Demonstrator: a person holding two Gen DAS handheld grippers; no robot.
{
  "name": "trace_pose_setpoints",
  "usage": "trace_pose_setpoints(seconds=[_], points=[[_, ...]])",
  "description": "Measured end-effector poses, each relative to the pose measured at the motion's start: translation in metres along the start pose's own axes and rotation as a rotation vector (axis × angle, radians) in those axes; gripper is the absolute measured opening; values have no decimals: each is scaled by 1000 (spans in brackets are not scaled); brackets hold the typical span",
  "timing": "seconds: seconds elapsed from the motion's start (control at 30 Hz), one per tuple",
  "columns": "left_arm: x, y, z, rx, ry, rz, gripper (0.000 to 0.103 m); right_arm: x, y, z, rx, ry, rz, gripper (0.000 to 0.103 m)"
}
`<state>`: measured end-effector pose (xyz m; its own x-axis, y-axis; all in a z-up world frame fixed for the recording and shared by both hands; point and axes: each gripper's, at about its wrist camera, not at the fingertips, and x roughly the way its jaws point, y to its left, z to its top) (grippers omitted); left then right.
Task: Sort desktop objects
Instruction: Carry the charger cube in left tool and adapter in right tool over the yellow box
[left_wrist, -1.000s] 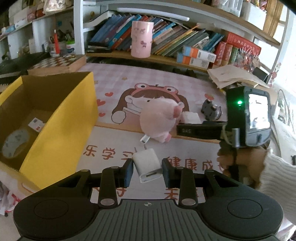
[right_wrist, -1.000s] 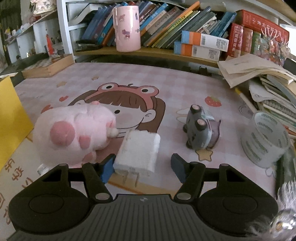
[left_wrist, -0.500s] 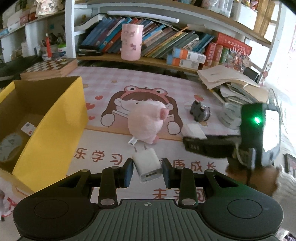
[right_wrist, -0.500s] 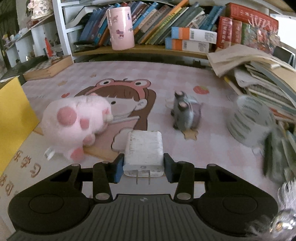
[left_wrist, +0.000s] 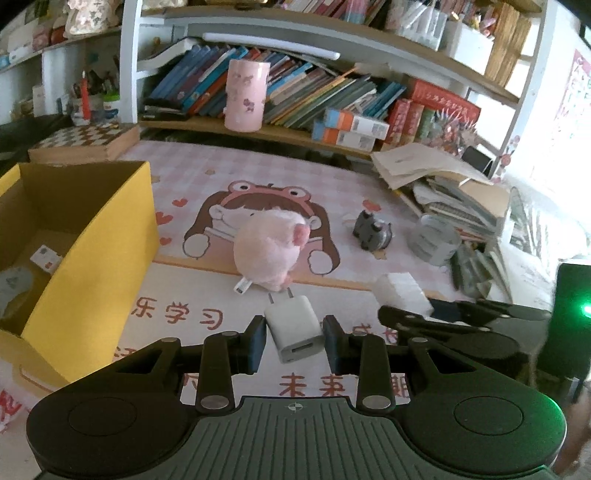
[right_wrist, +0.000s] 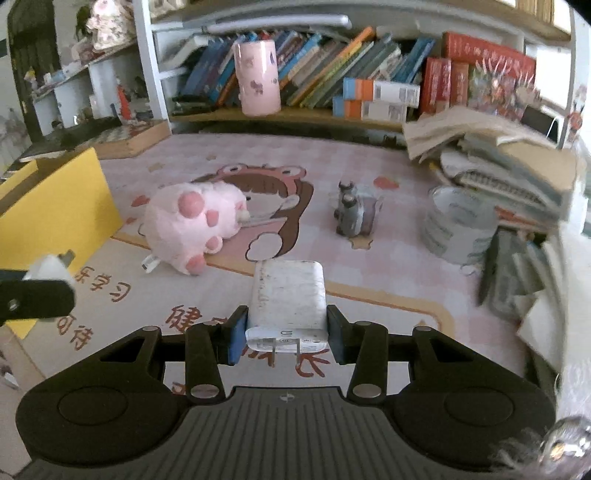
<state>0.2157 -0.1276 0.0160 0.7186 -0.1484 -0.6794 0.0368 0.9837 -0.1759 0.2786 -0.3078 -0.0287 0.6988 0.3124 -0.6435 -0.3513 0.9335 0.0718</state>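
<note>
My left gripper (left_wrist: 294, 338) is shut on a small white USB charger (left_wrist: 295, 326), held above the mat with its prongs pointing away. My right gripper (right_wrist: 284, 334) is shut on a larger white power adapter (right_wrist: 287, 295), prongs toward the camera. The right gripper and its adapter (left_wrist: 402, 291) show at right in the left wrist view. The left gripper's finger and its charger (right_wrist: 50, 271) show at the left edge of the right wrist view. An open yellow cardboard box (left_wrist: 110, 236) stands at left with items inside.
A pink plush pig (left_wrist: 269, 251) lies mid-mat with a white tag beside it. A small grey toy (left_wrist: 371, 230) and a tape roll (left_wrist: 436, 240) lie to the right. A pile of books and papers (left_wrist: 454, 192) sits at right, a bookshelf with a pink cup (left_wrist: 245, 96) behind.
Both grippers have lifted and pulled back from the plush pig with their chargers. The right gripper closed on the larger adapter and now sits close beside the left one.
</note>
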Motion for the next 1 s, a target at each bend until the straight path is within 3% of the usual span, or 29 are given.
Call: trace_pose_setpoints(seconds=[0.2,0.5,0.73,1.0], points=[[-13,2,0,11,-34,-31,32,-34,1,4,39,-16,28,41],[-28,16,-7,10,-51,-101,32,-81,27,3,43,-60,-6,41],[-50,33,-2,7,-104,-166,32,-100,48,1,59,-54,-19,41],[-67,60,-17,31,-96,-188,32,-105,90,-10,46,-35,-30,41]])
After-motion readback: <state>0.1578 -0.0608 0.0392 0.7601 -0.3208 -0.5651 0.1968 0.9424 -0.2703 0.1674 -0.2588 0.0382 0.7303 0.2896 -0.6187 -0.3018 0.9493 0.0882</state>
